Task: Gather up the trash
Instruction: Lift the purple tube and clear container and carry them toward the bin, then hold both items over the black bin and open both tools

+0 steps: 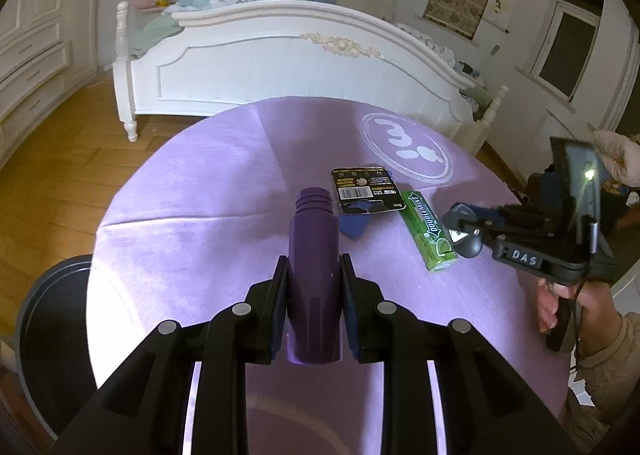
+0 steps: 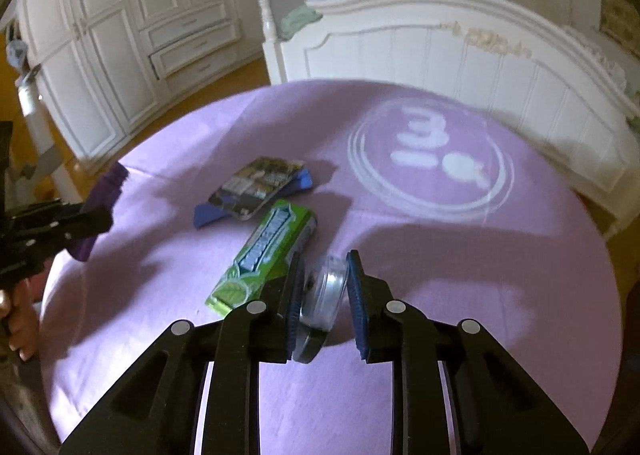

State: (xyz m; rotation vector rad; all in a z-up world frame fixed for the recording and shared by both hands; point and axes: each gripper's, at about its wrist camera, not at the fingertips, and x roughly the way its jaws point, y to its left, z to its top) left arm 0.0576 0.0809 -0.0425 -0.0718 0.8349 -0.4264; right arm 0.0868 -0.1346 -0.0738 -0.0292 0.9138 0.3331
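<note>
My left gripper point(image 1: 314, 265) is shut on a purple plastic bottle point(image 1: 315, 255), held lengthwise above the purple round table point(image 1: 200, 183). It also shows at the left of the right wrist view point(image 2: 96, 211). My right gripper point(image 2: 324, 271) holds a small clear round case with a dark lid point(image 2: 320, 295) between its pads, just above the cloth; in the left wrist view it point(image 1: 464, 233) is at the right. A green Doublemint gum pack point(image 1: 430, 233) point(image 2: 264, 255) lies on the table. A black blister card point(image 1: 366, 189) point(image 2: 256, 187) lies on a blue scrap point(image 1: 354, 227).
A dark grey round bin point(image 1: 52, 339) stands on the floor at the table's left edge. A white bed point(image 1: 280, 63) stands beyond the table, and white wardrobes point(image 2: 120, 27) line the left wall. A white circular logo point(image 2: 430, 159) is printed on the cloth.
</note>
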